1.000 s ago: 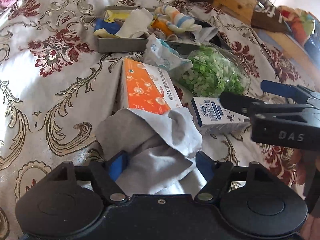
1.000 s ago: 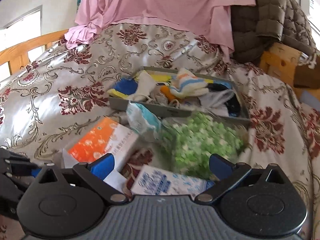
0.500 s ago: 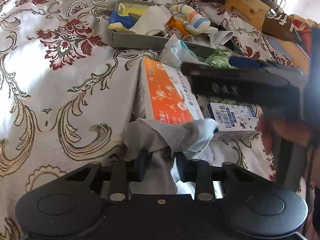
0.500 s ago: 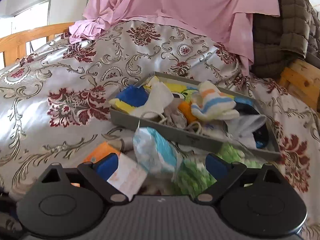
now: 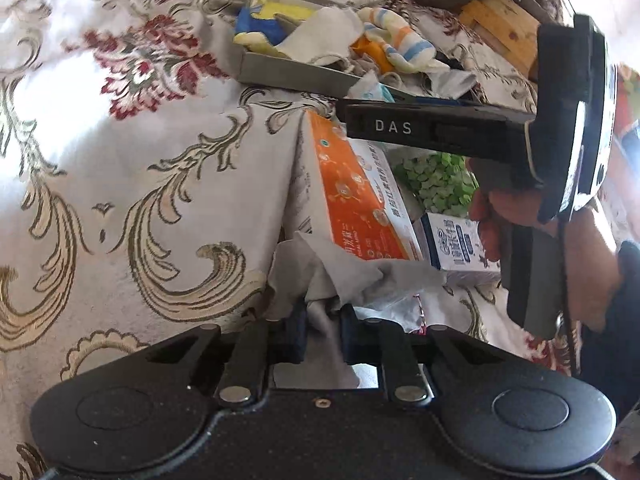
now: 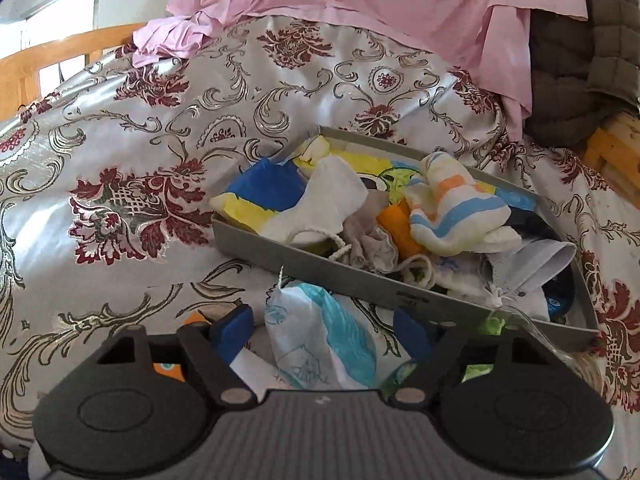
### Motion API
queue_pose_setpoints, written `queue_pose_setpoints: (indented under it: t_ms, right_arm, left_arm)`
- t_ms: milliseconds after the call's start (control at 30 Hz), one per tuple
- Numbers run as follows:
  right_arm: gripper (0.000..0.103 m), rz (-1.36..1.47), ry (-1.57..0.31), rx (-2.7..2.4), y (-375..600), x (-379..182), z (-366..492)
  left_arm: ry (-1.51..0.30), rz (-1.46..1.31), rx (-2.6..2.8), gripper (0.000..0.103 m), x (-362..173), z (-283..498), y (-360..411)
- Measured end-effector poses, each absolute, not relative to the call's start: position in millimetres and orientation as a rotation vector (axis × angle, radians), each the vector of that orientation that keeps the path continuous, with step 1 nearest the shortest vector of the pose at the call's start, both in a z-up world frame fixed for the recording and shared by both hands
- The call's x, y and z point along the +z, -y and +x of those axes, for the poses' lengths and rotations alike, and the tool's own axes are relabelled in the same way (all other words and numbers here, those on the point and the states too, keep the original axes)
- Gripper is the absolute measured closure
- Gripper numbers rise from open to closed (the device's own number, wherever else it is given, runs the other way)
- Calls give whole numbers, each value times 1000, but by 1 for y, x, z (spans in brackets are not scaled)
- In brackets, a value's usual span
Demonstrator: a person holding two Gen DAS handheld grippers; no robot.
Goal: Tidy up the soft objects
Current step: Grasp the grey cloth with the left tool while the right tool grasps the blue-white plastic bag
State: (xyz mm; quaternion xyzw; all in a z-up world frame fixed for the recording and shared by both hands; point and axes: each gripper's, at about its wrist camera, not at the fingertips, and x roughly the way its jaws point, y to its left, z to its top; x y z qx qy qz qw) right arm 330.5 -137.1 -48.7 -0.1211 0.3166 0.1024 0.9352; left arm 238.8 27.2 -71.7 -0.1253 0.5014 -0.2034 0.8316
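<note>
Well, the whole job sits on a bed under a silvery satin bedspread with dark red flowers and gold scrolls (image 6: 160, 128), slippery stuff that lets things slide. Ahead of the right hand-held gripper (image 6: 322, 330), a shallow grey rectangular tray (image 6: 360, 280) is heaped with soft pieces, a striped knitted sock (image 6: 452, 216) riding on top. It looks full enough that another piece dropped in could spill over the near wall.

Just in front of the left hand-held gripper (image 5: 324, 332), the crumpled grey cloth (image 5: 356, 280) is pinched between closed fingers, its far edge draped on the orange and white cardboard box (image 5: 352, 192). Lifting it may drag that box.

The right one hangs wide open around a small white and turquoise drawstring pouch (image 6: 320, 336), holding nothing. It crosses directly over the left one's path to the tray, so the two could knock together.
</note>
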Motion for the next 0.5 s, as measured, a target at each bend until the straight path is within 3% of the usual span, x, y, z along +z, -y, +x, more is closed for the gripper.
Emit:
queue_pose_setpoints:
  t_ms: [200,500]
  right_arm:
    - [46,-251,-662,210,132,-50,332]
    - [52,-261,-655,211,132,-50,327]
  left_arm:
    - [-1056,-312,-386,90,-69,239,-39]
    - [-1005,-352,-329,94,-63,239,-54]
